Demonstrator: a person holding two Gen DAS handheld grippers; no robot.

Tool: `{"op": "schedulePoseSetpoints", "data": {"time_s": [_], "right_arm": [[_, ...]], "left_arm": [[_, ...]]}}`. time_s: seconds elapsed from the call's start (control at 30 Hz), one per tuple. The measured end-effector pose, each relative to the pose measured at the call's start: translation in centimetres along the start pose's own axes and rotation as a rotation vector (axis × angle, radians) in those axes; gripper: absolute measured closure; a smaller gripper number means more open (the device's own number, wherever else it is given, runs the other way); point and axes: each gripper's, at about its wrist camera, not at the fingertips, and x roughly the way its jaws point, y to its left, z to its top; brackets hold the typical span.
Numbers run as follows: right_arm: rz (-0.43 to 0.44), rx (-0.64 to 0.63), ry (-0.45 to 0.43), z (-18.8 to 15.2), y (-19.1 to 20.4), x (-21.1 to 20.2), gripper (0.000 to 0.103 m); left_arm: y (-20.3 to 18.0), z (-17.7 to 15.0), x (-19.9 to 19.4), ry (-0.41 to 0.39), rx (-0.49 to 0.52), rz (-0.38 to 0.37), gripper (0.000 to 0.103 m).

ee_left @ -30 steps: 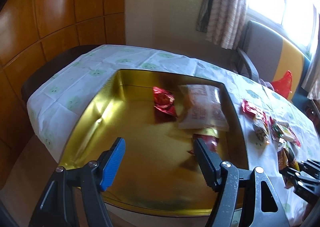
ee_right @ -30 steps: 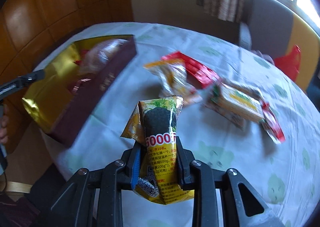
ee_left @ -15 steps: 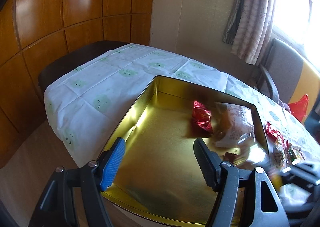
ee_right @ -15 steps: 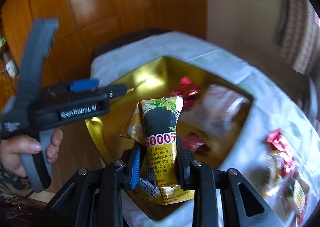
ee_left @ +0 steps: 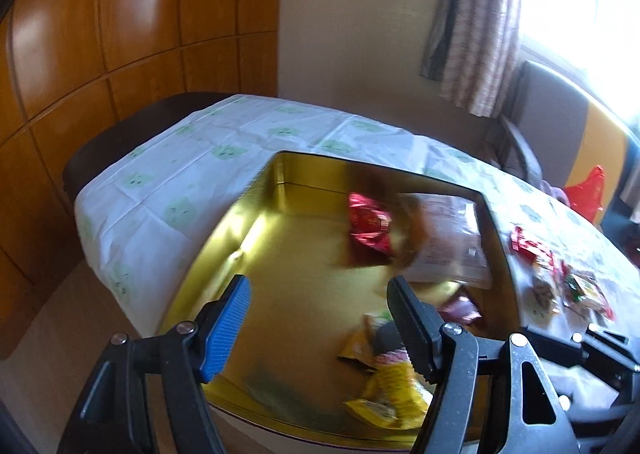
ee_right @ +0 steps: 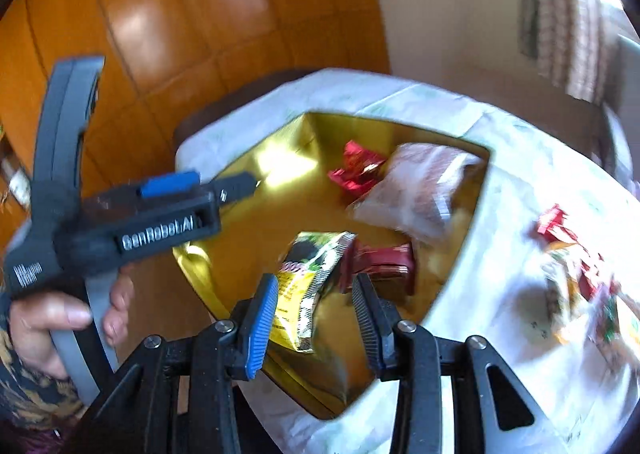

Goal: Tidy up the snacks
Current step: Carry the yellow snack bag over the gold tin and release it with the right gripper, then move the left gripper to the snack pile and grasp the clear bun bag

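Here, amber wood panelling [ee_left: 120, 34] and a cream wall [ee_left: 352, 22] enclose the room, with a patterned curtain [ee_left: 476, 22] beside a bright window [ee_left: 580, 6] and a grey-and-yellow chair [ee_left: 560, 126] behind. The desk [ee_left: 208, 166] wears a white cloth printed with pale green figures. A gold-lined box [ee_left: 288, 286] fills the desk's near edge, its rim running to the corner nearest the panelling. Against the box's far wall lie a clear bag of brown snacks [ee_right: 424, 190] and a red foil packet [ee_right: 356, 170]; a dark red packet [ee_right: 384, 262] sits nearer. More loose wrapped snacks [ee_right: 576, 282] are scattered on the cloth toward the desk's window-side edge, blurred.

The left claw [ee_left: 318, 318], borne by a hand [ee_right: 60, 318] in a patterned sleeve, hangs half spread above the box floor, holding nothing; its body reads "GenRobot.AI". The right claw [ee_right: 316, 318] is opening, and the yellow snack packet [ee_right: 308, 286] sits tilted between its pads inside the box near the front rim, free of the black pad; whether the blue pad touches it cannot be told. The packet's print is too blurred to read.
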Motion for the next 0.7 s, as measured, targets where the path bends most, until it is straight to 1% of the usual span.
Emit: {"op": "schedulePoseSetpoints", "data": {"time_s": [0.17, 0.3, 0.47, 0.6, 0.7], "right_arm": [[-0.107, 0.08, -0.07, -0.7, -1.8, -3.4, 0.064], [-0.202, 0.139, -0.095, -1.7, -3.9, -5.6, 0.064], [-0.333, 0.198, -0.076, -3.8, -6.9, -7.4, 0.064], [-0.42, 0.267, -0.058, -6.1, -9.5, -9.2, 0.064], [-0.467, 0.315, -0.048, -8.2, -11.4, -10.3, 0.064]], "left_arm": [[-2.3, -0.2, -1.5, -0.028, 0.058, -0.048, 0.032], [-3.7, -0.5, -2.3, -0.031, 0.09, -0.085, 0.032], [-4.5, -0.7, -2.8, -0.03, 0.108, -0.108, 0.032], [-5.1, -1.0, -3.0, -0.033, 0.131, -0.119, 0.032], [-5.9, -1.3, -3.0, -0.027, 0.152, -0.13, 0.032]]}}
